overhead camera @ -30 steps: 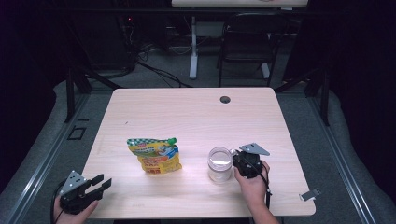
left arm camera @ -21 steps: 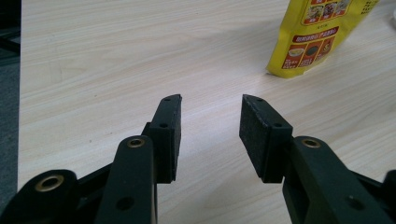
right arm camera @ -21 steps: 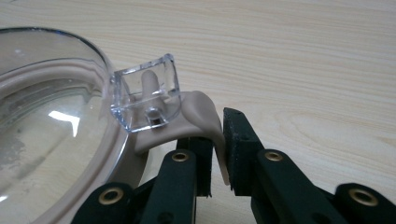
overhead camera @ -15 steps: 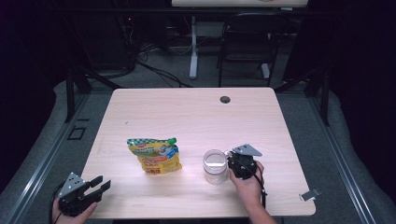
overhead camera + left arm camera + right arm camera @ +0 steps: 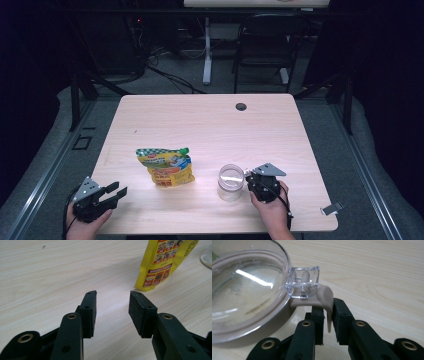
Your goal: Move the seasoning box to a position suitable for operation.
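Note:
A clear round jar (image 5: 231, 181) stands on the light wooden table (image 5: 210, 125) near its front right; its transparent lid (image 5: 244, 290) carries a clear clasp (image 5: 303, 282) with a beige tab (image 5: 324, 296). My right gripper (image 5: 251, 179) reaches the jar from the right. Its jaws (image 5: 328, 305) have just been opening; the beige tab hangs between them, against one pad with a slim gap at the other. A yellow snack pouch (image 5: 166, 166) lies left of the jar. My left gripper (image 5: 119, 190) stands open at the front left corner, its jaws (image 5: 112, 296) empty and aimed toward the pouch (image 5: 165, 262).
A dark cable grommet (image 5: 241, 106) sits in the table's far edge. A black chair (image 5: 265, 45) and a desk leg stand behind the table. A small metal clip (image 5: 331, 208) lies on the floor beside the front right corner.
The jar and my right hand have shifted slightly left and toward the near edge. The left gripper has kept still.

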The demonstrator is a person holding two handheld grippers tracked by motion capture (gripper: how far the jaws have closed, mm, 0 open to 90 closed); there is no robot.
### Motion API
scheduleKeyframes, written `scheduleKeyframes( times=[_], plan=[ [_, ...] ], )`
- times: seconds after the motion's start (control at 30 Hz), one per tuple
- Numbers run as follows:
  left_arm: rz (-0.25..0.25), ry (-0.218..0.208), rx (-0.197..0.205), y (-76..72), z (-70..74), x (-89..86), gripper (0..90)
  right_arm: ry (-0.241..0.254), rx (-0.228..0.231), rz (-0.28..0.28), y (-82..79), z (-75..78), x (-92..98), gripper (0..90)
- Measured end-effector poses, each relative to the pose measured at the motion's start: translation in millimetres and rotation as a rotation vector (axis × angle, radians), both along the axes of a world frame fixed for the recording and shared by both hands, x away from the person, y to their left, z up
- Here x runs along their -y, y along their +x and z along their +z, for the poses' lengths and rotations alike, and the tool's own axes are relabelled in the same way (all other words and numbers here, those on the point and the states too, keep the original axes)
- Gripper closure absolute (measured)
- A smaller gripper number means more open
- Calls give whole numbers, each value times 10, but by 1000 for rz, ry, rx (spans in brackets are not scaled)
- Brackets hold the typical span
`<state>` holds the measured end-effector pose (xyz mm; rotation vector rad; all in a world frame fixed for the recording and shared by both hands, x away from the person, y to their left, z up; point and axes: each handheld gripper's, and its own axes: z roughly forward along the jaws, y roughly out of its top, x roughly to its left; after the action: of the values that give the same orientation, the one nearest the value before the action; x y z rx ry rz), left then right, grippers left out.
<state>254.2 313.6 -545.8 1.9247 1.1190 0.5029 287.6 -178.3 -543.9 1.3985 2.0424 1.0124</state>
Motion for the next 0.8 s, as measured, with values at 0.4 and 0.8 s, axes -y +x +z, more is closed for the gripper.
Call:
scheduleKeyframes(
  times=[0.4, 0.8],
  plan=[
    [-55, -32, 1, 65, 47, 144, 591, -26, -5, 46, -150, 30, 68, 789],
    [-102, -48, -6, -14, 98, 284, 603, -58, -7, 20, -132, 16, 21, 841]
  ],
)
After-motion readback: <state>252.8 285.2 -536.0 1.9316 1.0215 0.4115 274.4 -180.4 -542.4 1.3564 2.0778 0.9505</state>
